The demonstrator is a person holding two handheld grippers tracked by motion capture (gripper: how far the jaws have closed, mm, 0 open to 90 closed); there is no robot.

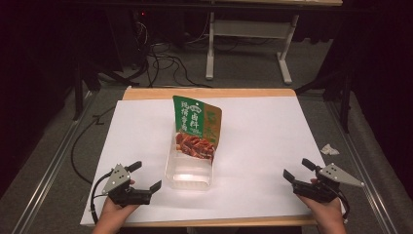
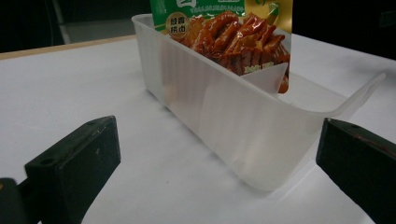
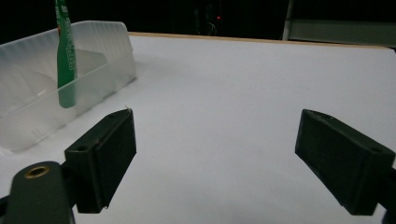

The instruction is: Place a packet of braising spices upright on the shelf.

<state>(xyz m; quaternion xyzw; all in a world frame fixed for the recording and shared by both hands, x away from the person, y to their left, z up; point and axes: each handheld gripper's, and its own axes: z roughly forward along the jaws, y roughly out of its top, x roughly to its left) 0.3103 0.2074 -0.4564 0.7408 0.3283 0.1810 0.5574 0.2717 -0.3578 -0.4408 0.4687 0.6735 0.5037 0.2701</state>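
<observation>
Centrally on the white surface sits a clear plastic bin, with a green snack pouch standing upright inside its far end. Left hand-held gripper rests just beside the bin, jaws spread and empty; right hand-held gripper lies well apart, likewise gaping.
</observation>
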